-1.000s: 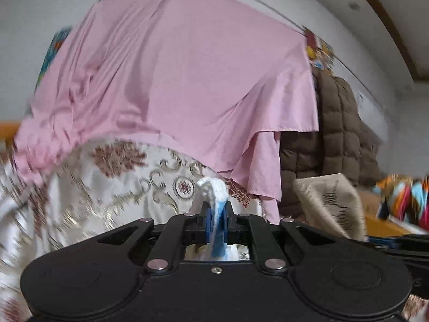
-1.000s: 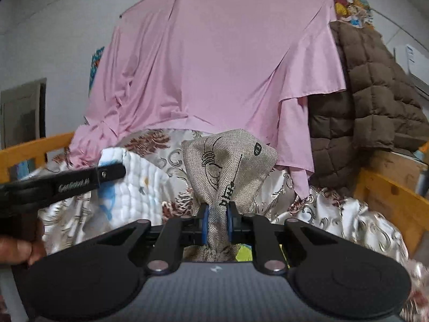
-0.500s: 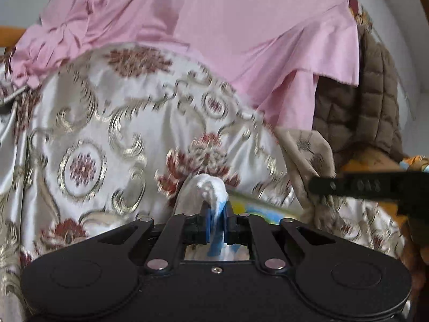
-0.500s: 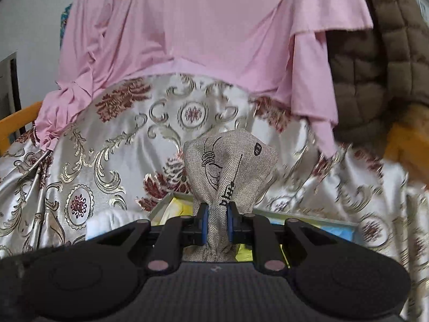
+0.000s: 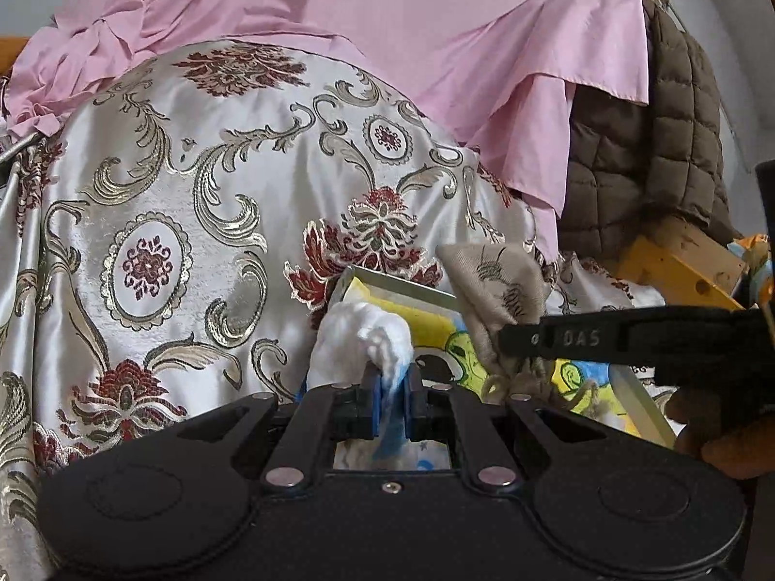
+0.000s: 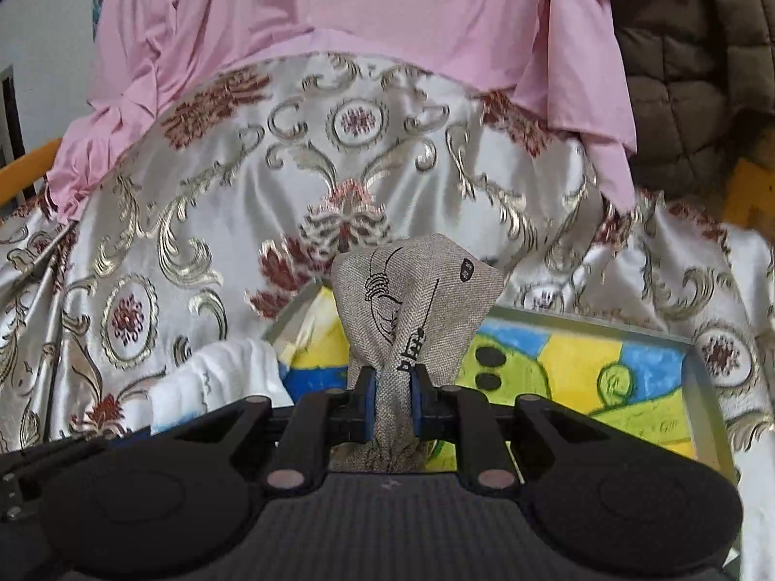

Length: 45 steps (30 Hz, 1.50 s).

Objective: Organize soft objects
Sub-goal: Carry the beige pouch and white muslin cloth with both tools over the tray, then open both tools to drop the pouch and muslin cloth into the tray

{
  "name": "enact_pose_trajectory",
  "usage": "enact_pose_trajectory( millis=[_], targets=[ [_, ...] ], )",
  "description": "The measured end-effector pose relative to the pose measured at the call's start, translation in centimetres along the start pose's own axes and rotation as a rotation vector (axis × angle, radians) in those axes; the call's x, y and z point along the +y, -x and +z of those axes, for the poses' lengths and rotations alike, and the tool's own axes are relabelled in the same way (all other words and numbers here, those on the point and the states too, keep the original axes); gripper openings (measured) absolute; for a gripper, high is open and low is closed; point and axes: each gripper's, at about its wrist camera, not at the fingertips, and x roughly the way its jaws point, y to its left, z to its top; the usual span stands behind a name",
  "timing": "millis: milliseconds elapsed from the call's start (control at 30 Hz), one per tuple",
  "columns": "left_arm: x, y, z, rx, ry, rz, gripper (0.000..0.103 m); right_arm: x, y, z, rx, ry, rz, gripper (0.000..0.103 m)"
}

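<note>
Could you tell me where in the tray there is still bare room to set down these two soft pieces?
The tray floor is bare right of the burlap pouch, up to its right rim. The left corner is crowded by the white quilted cloth.

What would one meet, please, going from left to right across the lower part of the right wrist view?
Brocade cloth → white cloth → burlap pouch shut in the right gripper → tray with its bright drawing.

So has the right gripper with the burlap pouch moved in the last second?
Yes. The right gripper, shut on the burlap pouch, has dipped toward the colourful tray; the pink sheet now sits higher in its view.
</note>
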Motion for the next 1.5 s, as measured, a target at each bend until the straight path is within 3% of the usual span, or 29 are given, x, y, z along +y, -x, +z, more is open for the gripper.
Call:
enact_pose_trajectory(
  millis=[333,567,700,900,1233,1333,1500],
  targets=[
    [1.2,-0.7,0.3,0.103,0.065,-0.024,0.010,-0.4,-0.6,-1.1,0.060,-0.041,0.004,0.022],
    [1.5,-0.6,0.2,0.104,0.073,-0.022,0.013,-0.5,-0.4,-1.4,0.067,-0.047,0.003,0.031],
    [1.6,-0.5,0.2,0.104,0.072,-0.020,0.021,-0.7,-0.1,-1.5,0.068,-0.050,0.002,0.036],
    [1.2,0.2,0.3,0.107,0.045,0.005,0.046,-1.2,1.3,-1.2,0.054,-0.061,0.007,0.056],
    [-0.2,4.0,1.1,0.092,0.025,0.067,0.072,-2.5,7.6,-0.2,-0.008,-0.087,0.024,0.080],
    [-1.0,5.8,1.9,0.071,0.032,0.071,0.079,-3.1,10.1,-0.2,-0.032,-0.103,0.032,0.087],
    [-2.8,9.4,3.1,0.041,0.013,0.075,0.080,-4.0,14.8,-0.5,-0.075,-0.102,0.038,0.093]
  ],
)
